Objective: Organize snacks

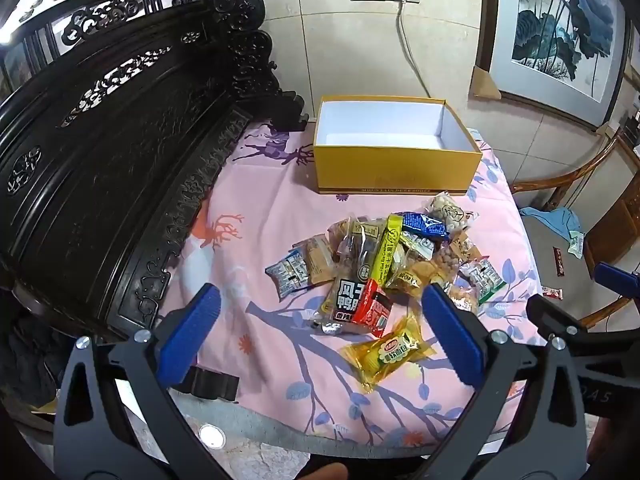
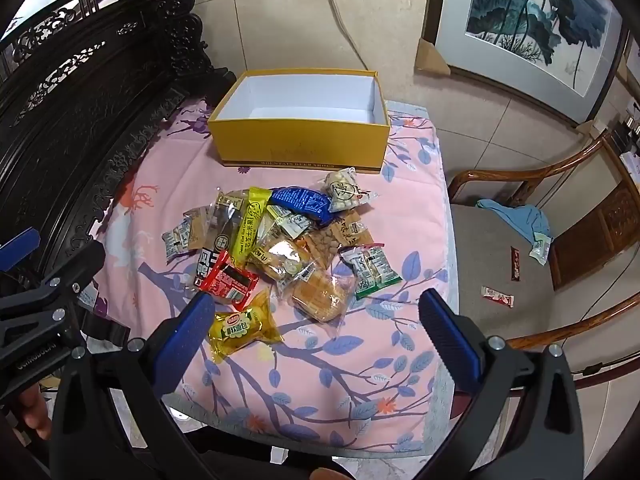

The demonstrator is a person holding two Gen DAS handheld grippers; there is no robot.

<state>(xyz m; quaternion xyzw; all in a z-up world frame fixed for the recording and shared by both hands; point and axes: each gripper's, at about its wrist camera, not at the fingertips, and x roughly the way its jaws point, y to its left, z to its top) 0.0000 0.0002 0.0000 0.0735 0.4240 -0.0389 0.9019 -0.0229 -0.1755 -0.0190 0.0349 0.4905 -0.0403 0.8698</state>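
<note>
- Table (image 2: 408,216): covered by a pink cloth printed with branches and deer; its right edge drops to a chair, its left side runs along a dark carved bench.
- Box (image 2: 300,144): yellow outside, white inside, open-topped, nothing in it; stands at the far end of the cloth, its right corner close to the table's right edge.
- Snacks (image 2: 276,240): loose heap of wrapped packets mid-table, just in front of the box and apart from it; a strip of bare cloth lies between heap and box.
- Yellow bun (image 2: 242,330): nearest packet, lying alone at the near side of the heap, by a red packet (image 2: 228,280).
- Blue packet (image 2: 302,202) and nut bag (image 2: 346,190): far side of the heap, nearest the box.
- Left gripper (image 1: 320,336): tilted down above the near cloth, jaws wide apart, nothing between the pads; the yellow bun shows in the gap below.
- Right gripper (image 2: 316,332): tilted down beside the left one, jaws wide apart, holding nothing; bare cloth beneath it.
- Open room: near half of the cloth and its left strip by the bench (image 2: 80,112) are free of packets.
- Chair (image 2: 520,264): beside the right edge, seat holding a blue cloth (image 2: 516,216) and a few stray packets.
</note>
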